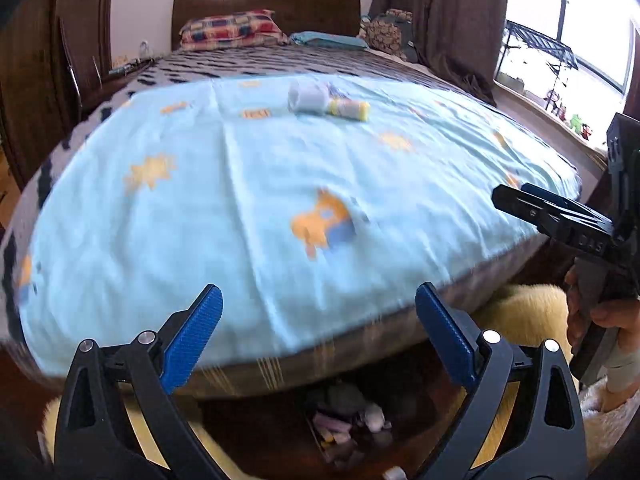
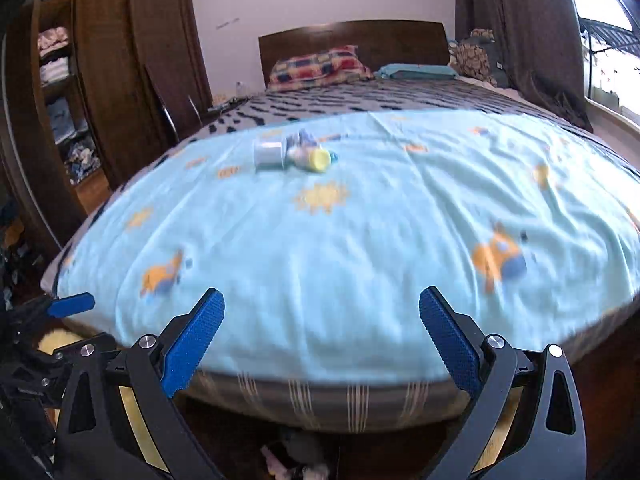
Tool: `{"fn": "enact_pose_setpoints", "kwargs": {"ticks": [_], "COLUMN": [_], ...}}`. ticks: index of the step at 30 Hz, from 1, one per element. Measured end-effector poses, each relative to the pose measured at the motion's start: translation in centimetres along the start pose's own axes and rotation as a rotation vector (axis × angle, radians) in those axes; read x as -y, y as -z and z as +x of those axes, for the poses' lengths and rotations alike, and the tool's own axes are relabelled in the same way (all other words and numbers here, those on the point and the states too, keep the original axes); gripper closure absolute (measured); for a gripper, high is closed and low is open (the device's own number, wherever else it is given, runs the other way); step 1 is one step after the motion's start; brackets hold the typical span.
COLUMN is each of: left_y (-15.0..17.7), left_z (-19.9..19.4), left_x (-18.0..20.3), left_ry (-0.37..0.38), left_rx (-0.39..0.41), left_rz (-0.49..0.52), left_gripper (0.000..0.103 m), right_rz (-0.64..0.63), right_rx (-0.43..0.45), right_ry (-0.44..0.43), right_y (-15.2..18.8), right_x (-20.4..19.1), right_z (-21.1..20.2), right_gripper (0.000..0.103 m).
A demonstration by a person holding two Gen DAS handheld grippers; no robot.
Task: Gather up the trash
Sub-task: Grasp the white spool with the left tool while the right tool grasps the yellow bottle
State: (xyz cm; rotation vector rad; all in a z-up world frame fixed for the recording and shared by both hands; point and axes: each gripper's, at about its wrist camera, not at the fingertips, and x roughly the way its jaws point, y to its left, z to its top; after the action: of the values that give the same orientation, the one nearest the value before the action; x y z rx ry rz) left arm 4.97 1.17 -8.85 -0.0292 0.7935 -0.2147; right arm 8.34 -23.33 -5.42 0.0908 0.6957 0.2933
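A pale grey-blue cup (image 1: 307, 97) and a small bottle with a yellow cap (image 1: 349, 109) lie on their sides, touching, on the light blue sheet (image 1: 248, 200) far up the bed. They also show in the right wrist view, cup (image 2: 269, 155) and bottle (image 2: 313, 158). My left gripper (image 1: 319, 316) is open and empty over the bed's foot edge. My right gripper (image 2: 322, 320) is open and empty, also at the foot edge; it shows from the side in the left wrist view (image 1: 556, 212).
A small bin (image 1: 344, 428) with trash stands on the floor under the bed's foot. A yellow fluffy rug (image 1: 524, 312) lies beside it. A wooden wardrobe (image 2: 120, 80) is on the left, curtains and a window (image 1: 560, 40) on the right. Pillows (image 1: 232, 28) lie at the headboard.
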Motion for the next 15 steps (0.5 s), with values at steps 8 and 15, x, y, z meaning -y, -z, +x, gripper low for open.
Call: {"fn": "enact_pose_setpoints", "kwargs": {"ticks": [8,15], "left_y": [-5.1,-8.5], "left_z": [3.3,7.7], "left_x": [-2.1,-4.2], "left_ry": [-0.039,-0.082], "left_rx": [0.002,-0.019], "left_rz": [-0.010,-0.045], "left_gripper": [0.011,0.011], "right_rz": [0.027,0.002], "right_rx": [-0.014,-0.078], "right_ry": [-0.028,-0.053], "right_y": [-3.8,-7.8], "right_x": [0.4,0.2], "right_z": [4.1,10.0], "right_gripper": [0.005,0.005]}}
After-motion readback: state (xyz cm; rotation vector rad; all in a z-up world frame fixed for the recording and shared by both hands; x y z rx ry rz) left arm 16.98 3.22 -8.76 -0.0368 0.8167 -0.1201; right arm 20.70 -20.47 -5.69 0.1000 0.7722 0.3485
